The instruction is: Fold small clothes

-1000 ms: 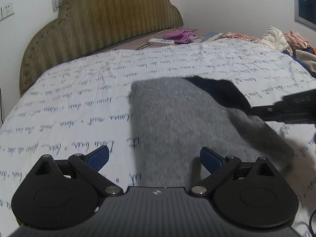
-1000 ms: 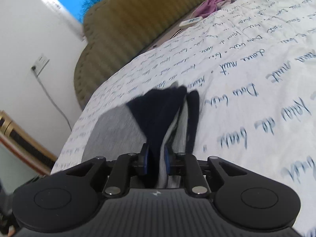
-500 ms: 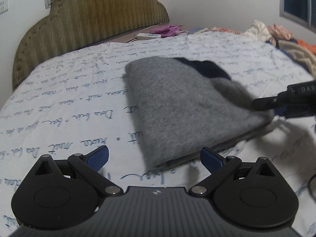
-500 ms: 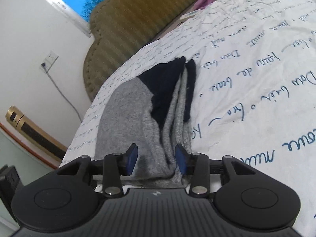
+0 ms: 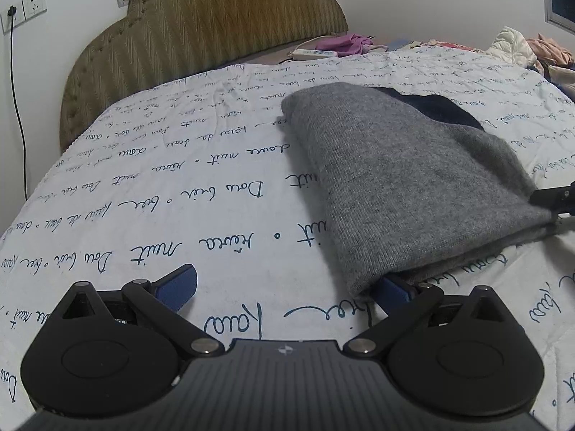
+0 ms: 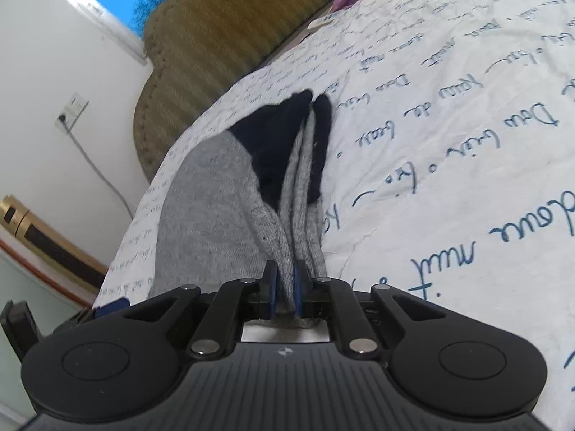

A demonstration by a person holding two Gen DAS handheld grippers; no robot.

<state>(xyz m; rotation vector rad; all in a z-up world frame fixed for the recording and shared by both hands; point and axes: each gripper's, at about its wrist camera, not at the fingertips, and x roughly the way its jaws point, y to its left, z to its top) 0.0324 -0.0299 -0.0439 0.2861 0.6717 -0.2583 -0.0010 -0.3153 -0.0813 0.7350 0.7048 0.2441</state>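
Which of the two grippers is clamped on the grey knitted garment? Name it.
The right gripper: its blue pads pinch an edge fold of the grey knitted garment. The left gripper stands wide open, gripping nothing, one finger under the garment's corner.

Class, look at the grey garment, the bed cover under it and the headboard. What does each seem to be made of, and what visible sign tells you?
Grey garment: soft knit, probably wool or a blend; fine ribbing, fuzzy matte surface.
Bed cover: thin woven fabric, perhaps cotton; matte, lightly creased, printed blue script.
Headboard: padded upholstery in olive zigzag-woven cloth with a studded edge.
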